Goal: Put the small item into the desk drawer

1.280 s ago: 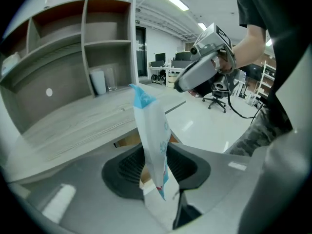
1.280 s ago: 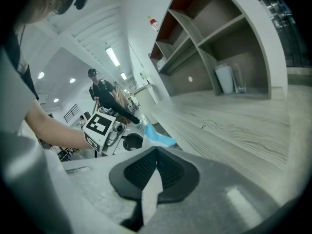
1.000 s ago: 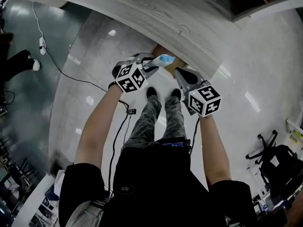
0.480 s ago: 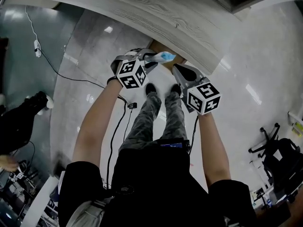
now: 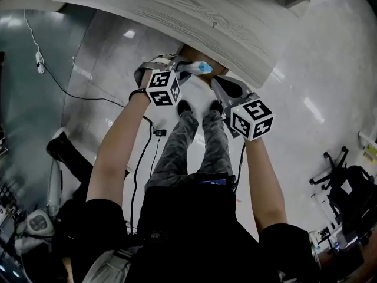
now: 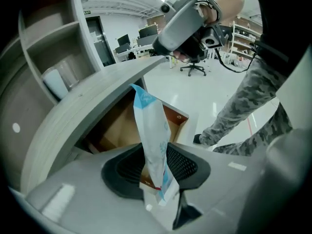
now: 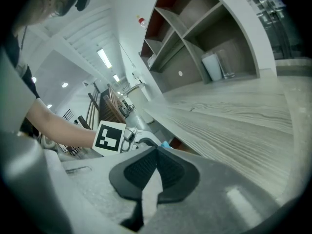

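- left gripper [image 5: 184,71]: fingers [image 6: 187,165] clamped on a white-and-blue packet [image 6: 152,130], gripping near one end. The rest sticks out past the tips.
- packet is up in the air at the mouth of the open drawer [image 6: 116,129], just under the table [image 5: 194,13] edge. It is not lying in the drawer.
- drawer is pulled out from beneath the table, brown inside. Can't tell what's in it.
- right gripper [image 7: 155,152]: fingers [image 7: 139,169] closed tip to tip, nothing between them. It sits just beside the left gripper, near the table edge.
- person's shoes [image 5: 185,107] are on the floor below both grippers.
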{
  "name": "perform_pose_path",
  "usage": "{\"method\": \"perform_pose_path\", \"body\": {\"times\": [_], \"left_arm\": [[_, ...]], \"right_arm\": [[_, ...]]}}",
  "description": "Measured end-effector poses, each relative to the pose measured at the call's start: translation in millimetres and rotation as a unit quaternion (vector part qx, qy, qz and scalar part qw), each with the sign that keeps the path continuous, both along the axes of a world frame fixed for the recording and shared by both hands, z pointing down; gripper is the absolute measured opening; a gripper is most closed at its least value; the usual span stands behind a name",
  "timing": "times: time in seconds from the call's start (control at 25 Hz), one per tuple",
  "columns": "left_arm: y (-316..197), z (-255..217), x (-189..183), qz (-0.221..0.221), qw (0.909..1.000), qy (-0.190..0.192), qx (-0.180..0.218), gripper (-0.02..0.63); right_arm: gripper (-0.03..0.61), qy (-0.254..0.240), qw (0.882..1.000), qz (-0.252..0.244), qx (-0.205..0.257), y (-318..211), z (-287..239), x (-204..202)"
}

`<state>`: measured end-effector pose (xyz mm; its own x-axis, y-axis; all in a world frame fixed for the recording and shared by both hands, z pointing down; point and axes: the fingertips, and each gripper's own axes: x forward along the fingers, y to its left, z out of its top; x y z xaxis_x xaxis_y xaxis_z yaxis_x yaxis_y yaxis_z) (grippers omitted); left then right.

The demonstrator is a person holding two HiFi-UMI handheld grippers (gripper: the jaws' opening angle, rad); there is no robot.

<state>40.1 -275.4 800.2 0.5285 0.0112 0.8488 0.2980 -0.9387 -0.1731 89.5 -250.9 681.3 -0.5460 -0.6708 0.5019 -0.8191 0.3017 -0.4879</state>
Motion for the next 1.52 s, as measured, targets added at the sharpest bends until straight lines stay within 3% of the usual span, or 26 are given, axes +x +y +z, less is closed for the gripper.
{"method": "perform_pose_path", "body": {"times": [0.6, 1.08, 1.52], "left_arm": [[4, 38, 8, 0.074, 0.9939, -0.070, 0.043, 0.143], [6, 51, 10, 0.100, 0.9886, -0.105, 0.038, 0.145], [11, 58, 11, 0.155, 0.9761, -0.146, 0.044, 0.146]], "right_arm": [[-0.005, -0.001, 1.000, 0.005, -0.011, 11, 13, 13], [-0.005, -0.001, 1.000, 0.004, -0.011, 10, 15, 21], [-0.005, -0.002, 1.000, 0.006, -0.011, 11, 14, 22]]}}
